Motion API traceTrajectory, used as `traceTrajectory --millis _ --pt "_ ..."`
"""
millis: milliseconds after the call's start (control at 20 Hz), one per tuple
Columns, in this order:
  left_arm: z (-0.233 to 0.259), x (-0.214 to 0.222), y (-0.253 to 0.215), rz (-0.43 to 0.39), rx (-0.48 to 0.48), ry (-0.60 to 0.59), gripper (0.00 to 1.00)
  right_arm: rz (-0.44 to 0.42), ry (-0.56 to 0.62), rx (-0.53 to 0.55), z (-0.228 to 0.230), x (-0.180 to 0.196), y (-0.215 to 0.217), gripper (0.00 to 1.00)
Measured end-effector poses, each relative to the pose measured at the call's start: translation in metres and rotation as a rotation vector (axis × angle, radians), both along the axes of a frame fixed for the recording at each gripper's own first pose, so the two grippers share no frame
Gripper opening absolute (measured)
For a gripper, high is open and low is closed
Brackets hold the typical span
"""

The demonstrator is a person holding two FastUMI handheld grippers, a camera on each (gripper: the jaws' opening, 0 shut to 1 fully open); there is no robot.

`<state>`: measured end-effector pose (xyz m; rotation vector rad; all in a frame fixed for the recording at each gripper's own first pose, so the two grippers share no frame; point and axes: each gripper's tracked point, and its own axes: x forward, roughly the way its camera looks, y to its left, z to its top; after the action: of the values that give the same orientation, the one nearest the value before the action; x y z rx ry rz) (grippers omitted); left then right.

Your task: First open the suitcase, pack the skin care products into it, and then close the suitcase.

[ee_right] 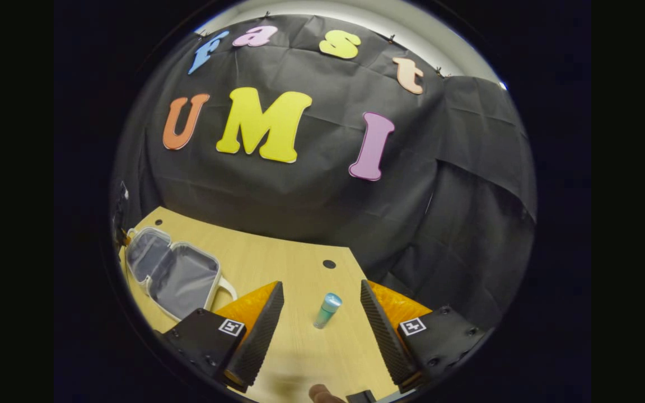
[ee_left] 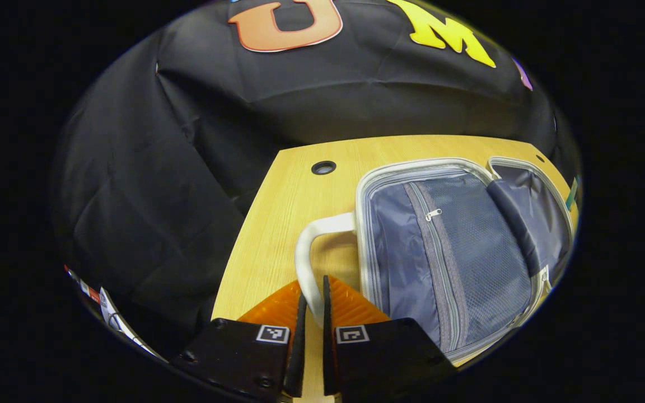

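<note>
In the left gripper view, the left claw [ee_left: 312,313] is pinching the suitcase's white handle [ee_left: 307,263] between nearly closed fingers, steadying the case on the bench [ee_left: 277,224]. Just past the handle, the suitcase [ee_left: 451,252] is lying wide open, its near half showing a grey lining, a mesh panel and a zipped pocket [ee_left: 433,215]; the far half is folding away at the hinge and is only partly showing. Nothing seems to be sitting in either half yet, though the far half is too squeezed at the edge to be sure. In the right gripper view, the right claw [ee_right: 322,316] is hovering with its fingers spread wide, gripping nothing, and the skin care bottle [ee_right: 327,311], with its pale blue cap, is standing upright on the bench in the gap between them but a little beyond the tips. The step in hand is likely the pickup of that bottle: pushing the right claw forward until the pads are flanking the body below the cap, keeping it level, then squeezing gently so the bottle is not tipping. Farther left in that view, the open suitcase is waiting well apart from the bottle, so the carry needs a clear lift over its rim.
</note>
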<state>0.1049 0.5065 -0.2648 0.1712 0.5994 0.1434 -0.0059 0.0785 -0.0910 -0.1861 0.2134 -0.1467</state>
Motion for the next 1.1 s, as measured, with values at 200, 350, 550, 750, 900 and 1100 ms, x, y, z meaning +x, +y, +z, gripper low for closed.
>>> traceTrajectory --millis 200,350,550,750,900,1100 --pt "0.005 -0.015 0.007 0.059 -0.008 0.000 0.42 0.024 -0.001 -0.005 0.002 0.004 0.007 0.82" --pt "0.024 -0.039 0.010 0.101 -0.006 -0.027 0.74 0.051 -0.014 -0.007 0.000 0.007 0.011 0.82" --pt "0.064 -0.061 -0.035 0.071 -0.038 -0.104 0.99 0.108 -0.004 -0.012 -0.014 0.008 0.009 0.82" --pt "0.105 -0.065 -0.136 -0.031 -0.073 -0.186 0.98 0.173 -0.001 -0.011 -0.021 0.016 -0.010 0.83" --pt "0.120 -0.059 -0.236 -0.140 -0.162 -0.225 0.99 0.197 0.011 0.014 -0.028 0.018 -0.037 0.82" --pt "0.121 -0.050 -0.362 -0.294 -0.252 -0.250 0.98 0.208 0.028 0.015 -0.037 0.020 -0.083 0.81"
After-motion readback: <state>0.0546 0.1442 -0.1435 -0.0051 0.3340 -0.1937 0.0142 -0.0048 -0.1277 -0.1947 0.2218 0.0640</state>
